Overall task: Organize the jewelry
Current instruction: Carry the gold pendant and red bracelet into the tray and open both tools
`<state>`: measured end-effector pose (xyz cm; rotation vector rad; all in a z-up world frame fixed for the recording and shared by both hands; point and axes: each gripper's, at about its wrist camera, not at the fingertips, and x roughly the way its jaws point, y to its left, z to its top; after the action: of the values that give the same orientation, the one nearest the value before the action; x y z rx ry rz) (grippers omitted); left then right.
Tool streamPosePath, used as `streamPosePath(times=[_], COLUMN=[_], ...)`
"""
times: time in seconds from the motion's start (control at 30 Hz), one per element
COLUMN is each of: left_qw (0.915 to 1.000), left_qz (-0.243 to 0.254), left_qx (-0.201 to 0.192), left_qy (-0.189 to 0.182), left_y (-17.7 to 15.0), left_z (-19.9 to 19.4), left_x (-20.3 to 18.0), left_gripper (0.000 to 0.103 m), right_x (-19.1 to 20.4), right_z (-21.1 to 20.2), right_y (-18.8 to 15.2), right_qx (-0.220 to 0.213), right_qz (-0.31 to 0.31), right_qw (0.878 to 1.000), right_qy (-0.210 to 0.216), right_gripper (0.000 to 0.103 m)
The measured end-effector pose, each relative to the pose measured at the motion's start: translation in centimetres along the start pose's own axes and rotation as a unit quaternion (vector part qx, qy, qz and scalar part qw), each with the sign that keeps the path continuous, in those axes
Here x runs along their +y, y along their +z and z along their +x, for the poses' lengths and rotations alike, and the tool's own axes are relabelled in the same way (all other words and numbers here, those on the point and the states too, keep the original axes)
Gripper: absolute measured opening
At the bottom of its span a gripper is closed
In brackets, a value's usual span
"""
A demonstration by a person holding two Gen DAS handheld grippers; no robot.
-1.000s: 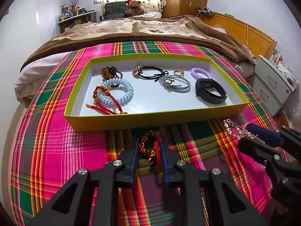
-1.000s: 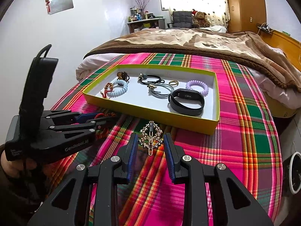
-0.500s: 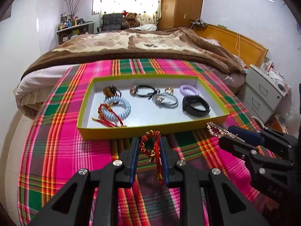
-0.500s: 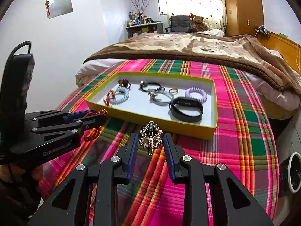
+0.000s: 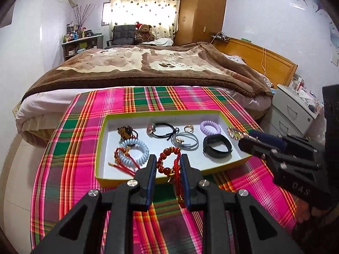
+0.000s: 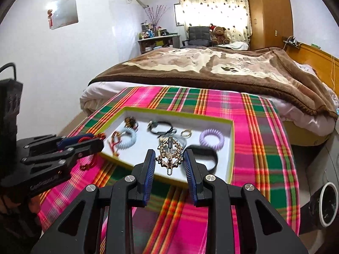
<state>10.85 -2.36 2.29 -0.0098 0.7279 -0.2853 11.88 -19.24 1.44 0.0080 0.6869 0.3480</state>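
The left gripper (image 5: pixel 168 167) grasped a red beaded bracelet (image 5: pixel 169 164) and the right gripper (image 6: pixel 169 160) a gold hair clip (image 6: pixel 169 155), above the near edge of the yellow-rimmed tray (image 5: pixel 148 112).

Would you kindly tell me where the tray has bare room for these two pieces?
The tray floor is bare along its near wall, between the blue coil bracelet and black band. The far half is crowded.

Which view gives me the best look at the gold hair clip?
The right wrist view: the gold hair clip sits centred, face-on, between the right hand-held gripper fingers, ornate frame and bar visible. The left wrist view shows only part of it, small and edge-on, sticking out of that gripper's tips near the tray.
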Motion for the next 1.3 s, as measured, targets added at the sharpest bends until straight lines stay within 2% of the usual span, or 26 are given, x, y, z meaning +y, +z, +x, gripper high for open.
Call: streamPosePath(times=[0.2, 0.33, 0.7, 0.87, 1.3], left_qw=[0.9999, 0.9996, 0.9982, 0.9975, 0.9953], left_qz=[-0.013, -0.020, -0.020, -0.021, -0.038], left_qx=[0.006, 0.019, 0.056, 0.067, 0.088], left_qy=[-0.006, -0.010, -0.013, -0.009, -0.013], left_y=[0.9, 1.1, 0.9, 0.7, 0.2], left_z=[1.8, 3.5, 7.6, 8.3, 9.7], left_x=[0.2, 0.1, 0.0, 0.0, 0.6], left_gripper=[0.023, 0.023, 0.023, 0.023, 0.024], right_x=[-1.3, -2.4, -3.3, -3.0, -2.7], right_z=[2.4, 4.9, 10.2, 11.1, 12.2], right_y=[2.0, 3.2, 2.6, 2.3, 2.4], right_qx=[0.009, 0.029, 0.083, 0.094, 0.109], right_qz=[-0.002, 0.001, -0.003, -0.010, -0.018], right_qw=[1.000, 1.000, 0.997, 0.995, 0.994], right_qy=[-0.005, 0.000, 0.006, 0.016, 0.005], right_gripper=[0.029, 0.029, 0.029, 0.029, 0.029])
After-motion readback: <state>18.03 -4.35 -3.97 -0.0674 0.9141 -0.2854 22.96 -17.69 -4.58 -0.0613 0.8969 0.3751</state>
